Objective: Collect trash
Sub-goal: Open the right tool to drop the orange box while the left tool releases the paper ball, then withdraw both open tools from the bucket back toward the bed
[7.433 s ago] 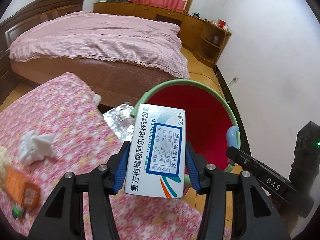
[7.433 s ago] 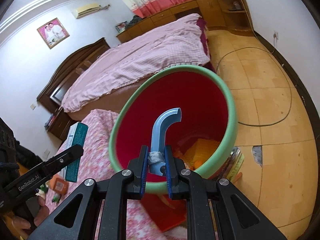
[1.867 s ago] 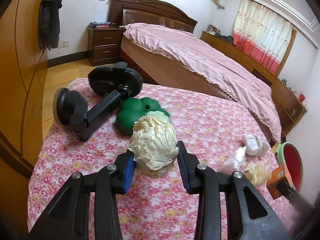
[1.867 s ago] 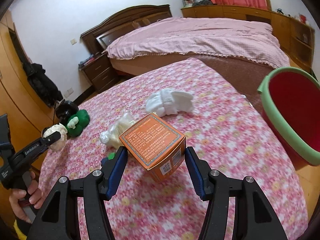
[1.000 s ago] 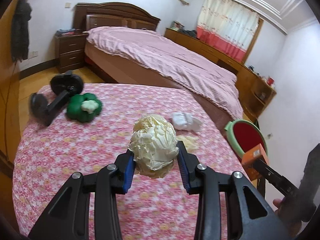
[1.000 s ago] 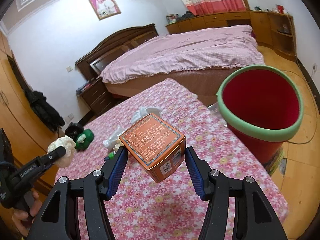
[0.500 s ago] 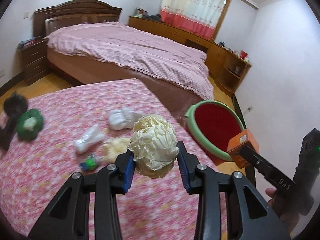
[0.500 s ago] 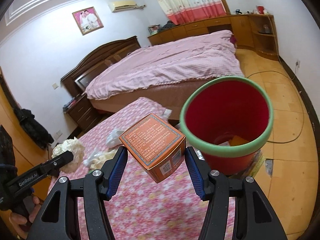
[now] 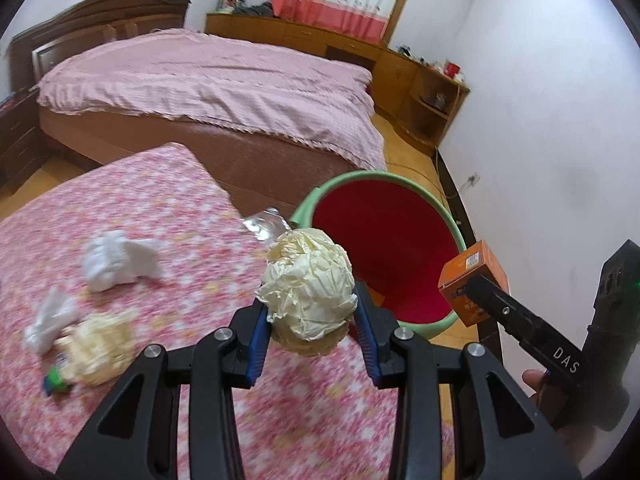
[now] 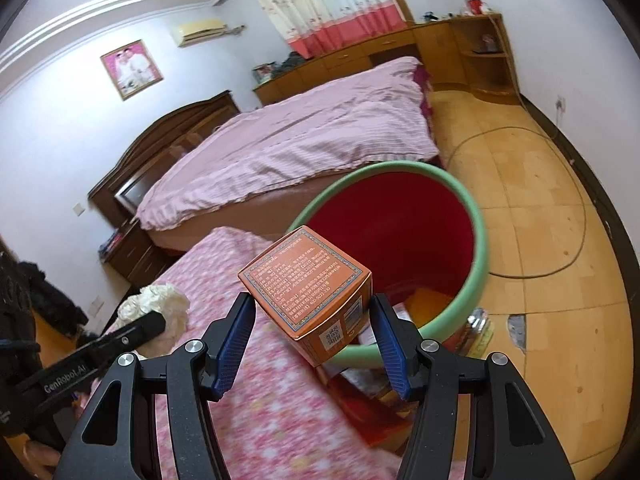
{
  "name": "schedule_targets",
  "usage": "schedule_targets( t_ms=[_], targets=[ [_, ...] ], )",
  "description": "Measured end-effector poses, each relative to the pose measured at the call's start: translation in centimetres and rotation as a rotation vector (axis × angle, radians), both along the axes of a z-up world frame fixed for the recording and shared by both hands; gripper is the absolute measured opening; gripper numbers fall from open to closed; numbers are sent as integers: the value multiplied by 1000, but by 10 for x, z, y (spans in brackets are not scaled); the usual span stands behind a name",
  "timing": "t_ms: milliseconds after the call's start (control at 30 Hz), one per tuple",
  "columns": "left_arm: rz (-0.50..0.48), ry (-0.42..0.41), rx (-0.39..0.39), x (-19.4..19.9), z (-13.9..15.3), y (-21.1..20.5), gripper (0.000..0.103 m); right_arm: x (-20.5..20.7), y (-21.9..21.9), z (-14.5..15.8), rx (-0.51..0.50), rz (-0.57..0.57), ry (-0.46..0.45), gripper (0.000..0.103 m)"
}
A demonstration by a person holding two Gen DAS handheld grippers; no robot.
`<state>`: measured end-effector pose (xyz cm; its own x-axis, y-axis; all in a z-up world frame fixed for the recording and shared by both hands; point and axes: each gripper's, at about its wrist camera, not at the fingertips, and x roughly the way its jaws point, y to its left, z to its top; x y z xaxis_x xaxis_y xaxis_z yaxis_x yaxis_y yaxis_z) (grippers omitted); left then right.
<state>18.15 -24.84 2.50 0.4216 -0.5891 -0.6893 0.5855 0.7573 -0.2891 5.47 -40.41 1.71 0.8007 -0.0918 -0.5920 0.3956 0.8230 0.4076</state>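
My left gripper point(image 9: 310, 332) is shut on a crumpled cream paper ball point(image 9: 308, 288), held above the flowered table edge just short of the red bin with a green rim point(image 9: 384, 240). My right gripper point(image 10: 312, 328) is shut on an orange box point(image 10: 308, 280), held over the near rim of the bin point(image 10: 476, 240). The orange box also shows in the left wrist view point(image 9: 472, 272), at the bin's right side. The paper ball shows in the right wrist view point(image 10: 154, 304) at lower left. Some trash lies in the bin's bottom.
On the pink flowered table point(image 9: 168, 208) lie a white crumpled tissue point(image 9: 118, 256), a white plastic scrap point(image 9: 48, 316) and a cream wrapper with a small green piece point(image 9: 90, 352). A bed with a pink cover point(image 9: 208, 76) stands behind. A cable point(image 10: 560, 208) runs over the wooden floor.
Both grippers have swung from the table towards the bin with their loads still held. The bin is now closer and larger in both views.
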Motion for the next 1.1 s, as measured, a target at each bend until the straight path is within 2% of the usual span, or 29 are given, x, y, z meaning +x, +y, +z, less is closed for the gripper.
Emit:
schedule_targets(
  t_ms=[300, 433, 600, 800, 1100],
  targets=[
    [-80, -6, 39, 16, -21, -68, 39, 4, -47, -25, 41, -68, 44, 61],
    [-91, -15, 59, 19, -26, -84, 39, 8, -57, -32, 47, -77, 57, 61],
    [-111, -29, 65, 19, -28, -92, 40, 14, -61, -36, 49, -66, 59, 61],
    [-122, -56, 80, 18, -28, -96, 57, 23, -63, -37, 68, -52, 41, 62],
    [-75, -24, 80, 22, -29, -78, 57, 34, -57, -33, 59, -45, 43, 62]
  ],
)
